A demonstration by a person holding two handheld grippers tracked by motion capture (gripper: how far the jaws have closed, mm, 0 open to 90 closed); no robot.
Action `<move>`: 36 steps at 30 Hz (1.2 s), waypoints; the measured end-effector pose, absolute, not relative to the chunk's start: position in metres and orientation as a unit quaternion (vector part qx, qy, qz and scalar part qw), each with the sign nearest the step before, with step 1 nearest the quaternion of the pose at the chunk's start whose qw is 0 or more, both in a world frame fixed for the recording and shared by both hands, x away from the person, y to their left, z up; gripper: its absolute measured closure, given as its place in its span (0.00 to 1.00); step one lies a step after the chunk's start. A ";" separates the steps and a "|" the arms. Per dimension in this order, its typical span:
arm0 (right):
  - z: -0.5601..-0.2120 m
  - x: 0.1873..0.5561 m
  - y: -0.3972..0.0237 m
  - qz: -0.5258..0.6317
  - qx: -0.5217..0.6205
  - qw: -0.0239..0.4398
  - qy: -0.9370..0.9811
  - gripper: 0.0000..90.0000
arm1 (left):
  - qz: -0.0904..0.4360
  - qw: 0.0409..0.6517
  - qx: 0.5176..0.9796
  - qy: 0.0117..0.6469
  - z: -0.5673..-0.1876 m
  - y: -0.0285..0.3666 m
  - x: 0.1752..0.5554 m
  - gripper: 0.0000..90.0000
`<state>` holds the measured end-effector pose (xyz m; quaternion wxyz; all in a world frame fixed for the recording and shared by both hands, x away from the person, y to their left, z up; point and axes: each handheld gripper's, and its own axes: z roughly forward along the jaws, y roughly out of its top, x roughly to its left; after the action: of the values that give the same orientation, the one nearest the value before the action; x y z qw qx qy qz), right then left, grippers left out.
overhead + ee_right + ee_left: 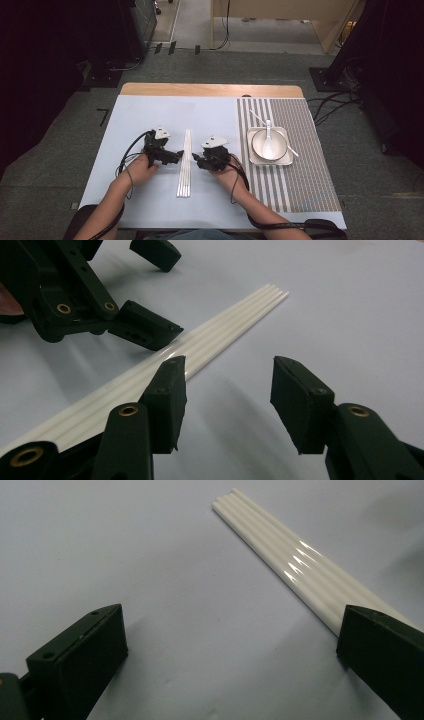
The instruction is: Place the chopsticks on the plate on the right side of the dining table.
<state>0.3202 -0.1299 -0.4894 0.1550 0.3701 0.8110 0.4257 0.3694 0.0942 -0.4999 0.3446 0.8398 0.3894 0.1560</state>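
Observation:
Several white chopsticks point(185, 162) lie side by side in a tight row on the pale blue mat point(150, 120), running away from the person. My left gripper point(176, 155) is low at their left side, open wide point(230, 645). One of its jaws is over the edge of the chopsticks point(290, 565), and bare mat lies between the two. My right gripper point(196, 160) is at their right side, open point(230, 385). One of its jaws touches or nearly touches the edge of the chopsticks point(210, 335), and nothing lies between the two. The left gripper point(160, 290) faces it across the sticks.
On the striped mat point(300, 165) to the right, a white bowl point(269, 144) with a white spoon point(268, 131) in it sits on a square plate point(286, 160). A thin stick point(257, 118) lies behind it. A bare wooden strip of table point(210, 90) runs along the far edge.

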 end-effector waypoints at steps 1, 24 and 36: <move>-0.490 0.320 -0.129 0.424 0.370 0.155 0.812 0.55 | 0.156 0.345 0.840 0.389 -0.500 0.094 0.369 0.00; -0.497 0.313 -0.111 0.426 0.350 0.137 0.823 0.63 | 0.156 0.345 0.840 0.389 -0.500 0.094 0.369 0.00; -0.499 0.313 -0.109 0.416 0.346 0.134 0.830 0.65 | 0.156 0.345 0.840 0.390 -0.500 0.094 0.369 0.00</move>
<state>0.3126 -0.1088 -0.4988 0.1344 0.3461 0.8299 0.4165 0.3693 0.0942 -0.4999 0.3446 0.8398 0.3896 0.1557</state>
